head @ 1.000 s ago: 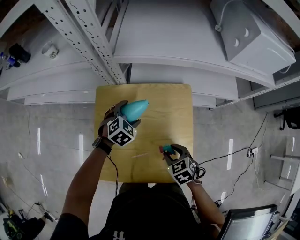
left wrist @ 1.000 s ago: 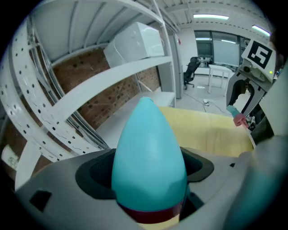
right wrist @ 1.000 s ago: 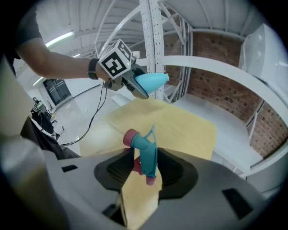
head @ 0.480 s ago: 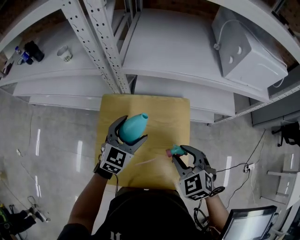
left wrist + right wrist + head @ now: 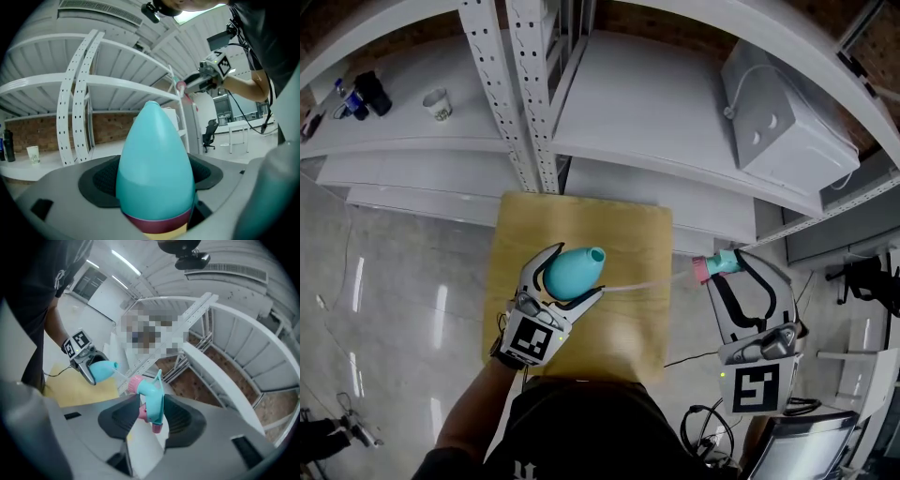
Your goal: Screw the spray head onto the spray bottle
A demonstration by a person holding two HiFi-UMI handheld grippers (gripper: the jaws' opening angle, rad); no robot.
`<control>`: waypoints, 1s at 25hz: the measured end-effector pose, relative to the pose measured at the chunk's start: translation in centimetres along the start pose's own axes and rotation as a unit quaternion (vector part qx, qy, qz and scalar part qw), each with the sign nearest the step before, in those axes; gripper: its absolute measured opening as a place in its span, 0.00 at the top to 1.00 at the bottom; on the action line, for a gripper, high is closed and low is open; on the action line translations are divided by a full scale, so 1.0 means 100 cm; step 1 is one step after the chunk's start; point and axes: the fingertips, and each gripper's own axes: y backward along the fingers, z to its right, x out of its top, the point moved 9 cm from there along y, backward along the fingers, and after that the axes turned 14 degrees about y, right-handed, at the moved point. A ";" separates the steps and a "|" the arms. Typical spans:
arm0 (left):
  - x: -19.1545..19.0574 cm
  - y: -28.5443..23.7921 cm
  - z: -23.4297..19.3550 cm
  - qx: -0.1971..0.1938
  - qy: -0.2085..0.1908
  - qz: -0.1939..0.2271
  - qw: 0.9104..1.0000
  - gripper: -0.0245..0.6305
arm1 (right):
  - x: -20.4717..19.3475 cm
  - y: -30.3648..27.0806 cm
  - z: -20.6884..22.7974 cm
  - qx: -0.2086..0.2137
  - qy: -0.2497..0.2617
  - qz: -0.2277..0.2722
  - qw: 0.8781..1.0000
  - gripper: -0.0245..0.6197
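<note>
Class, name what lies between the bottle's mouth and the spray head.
A thin pale tube reaches from the spray head toward the bottle, with nothing else between; the head view shows it.

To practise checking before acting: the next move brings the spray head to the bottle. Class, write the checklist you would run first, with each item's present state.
1. Teal egg-shaped plastic bottle clamped in left claw: ok.
2. Teal plastic spray head with pink nozzle clamped in right claw: ok.
3. Bottle mouth uncapped: ok.
4. Spray head lined up on the mouth: not ok, held apart, off to its side.
5. Thin dip tube tip inside the mouth: cannot tell.
</note>
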 end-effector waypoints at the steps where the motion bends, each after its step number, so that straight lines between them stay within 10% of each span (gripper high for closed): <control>1: -0.001 0.002 0.003 -0.004 -0.003 -0.002 1.000 0.32 | 0.001 0.001 0.007 -0.011 0.008 -0.003 1.000 0.70; 13: -0.011 0.008 0.034 -0.039 0.025 -0.006 0.999 0.32 | 0.032 -0.007 0.009 -0.033 0.129 -0.019 0.991 0.70; 25: 0.006 -0.001 0.064 -0.093 0.088 0.023 0.992 0.32 | 0.070 -0.030 -0.037 0.054 0.275 0.030 0.960 0.70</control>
